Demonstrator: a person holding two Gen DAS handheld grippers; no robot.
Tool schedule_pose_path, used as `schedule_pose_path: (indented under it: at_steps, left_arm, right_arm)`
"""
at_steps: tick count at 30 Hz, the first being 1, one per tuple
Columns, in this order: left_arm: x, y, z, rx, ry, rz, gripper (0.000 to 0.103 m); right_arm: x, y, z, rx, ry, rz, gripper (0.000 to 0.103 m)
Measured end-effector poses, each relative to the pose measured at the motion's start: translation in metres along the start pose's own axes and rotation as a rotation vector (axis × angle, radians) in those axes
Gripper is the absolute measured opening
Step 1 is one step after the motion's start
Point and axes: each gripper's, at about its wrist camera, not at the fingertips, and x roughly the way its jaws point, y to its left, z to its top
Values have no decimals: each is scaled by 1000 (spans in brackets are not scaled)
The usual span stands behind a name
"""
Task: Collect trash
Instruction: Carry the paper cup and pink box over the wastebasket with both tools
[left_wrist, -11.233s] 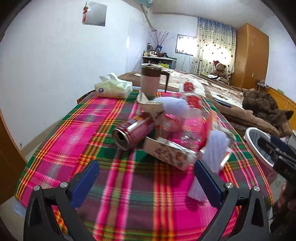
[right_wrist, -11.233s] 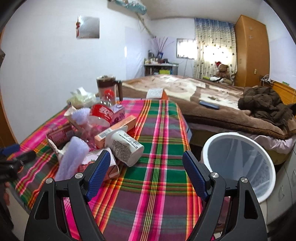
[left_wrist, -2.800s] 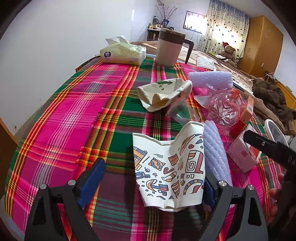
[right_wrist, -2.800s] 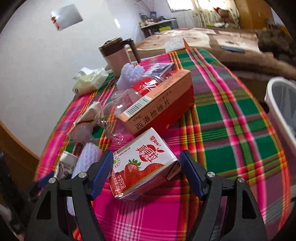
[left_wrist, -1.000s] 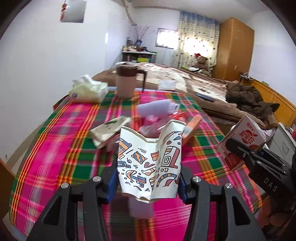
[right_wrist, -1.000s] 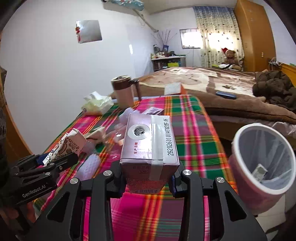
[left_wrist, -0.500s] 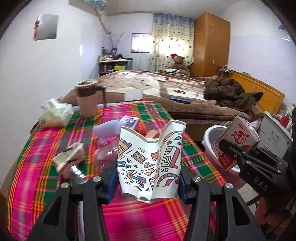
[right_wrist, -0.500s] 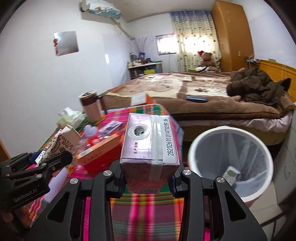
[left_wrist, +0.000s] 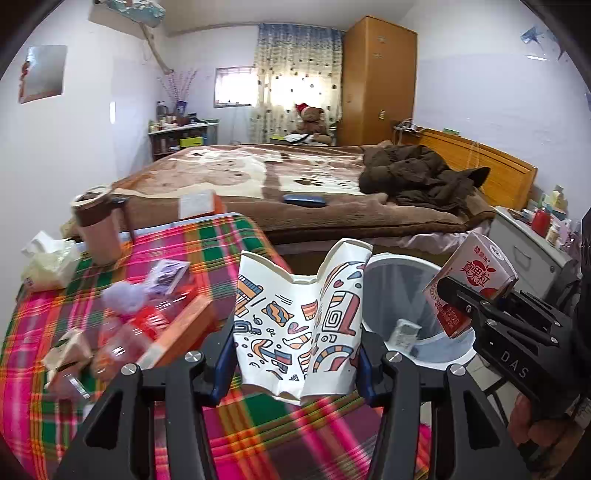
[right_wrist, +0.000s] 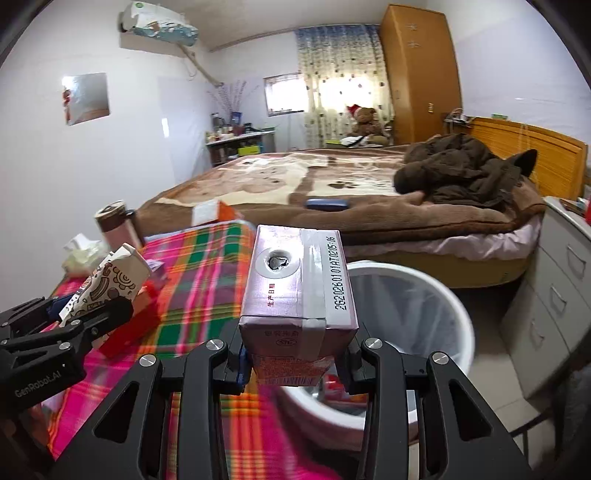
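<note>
My left gripper (left_wrist: 295, 354) clenched the crushed white paper cup with coloured doodles (left_wrist: 301, 321), my right gripper (right_wrist: 295, 360) grasped the pink strawberry milk carton (right_wrist: 297, 288); I held both near the white round trash bin (right_wrist: 454, 306) beside the table, ready for dropping.

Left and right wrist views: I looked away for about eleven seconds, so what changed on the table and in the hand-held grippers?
The left hand-held gripper picked up the crushed paper cup; the right hand-held gripper picked up the milk carton. Both were carried off the table to the white bin. The red can left the table. The mug and tissue pack stayed put.
</note>
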Motion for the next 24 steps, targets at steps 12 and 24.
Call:
schedule_pose_path:
  at_steps: [12,24]
  left_arm:
    - [48,-57,12,52,61,-102,55]
    - [81,-91,15,69,106,-148,56]
  right_arm:
    - [22,-49,0,18,68,-123,37]
    - [44,-78,-4,48,164,-130,37]
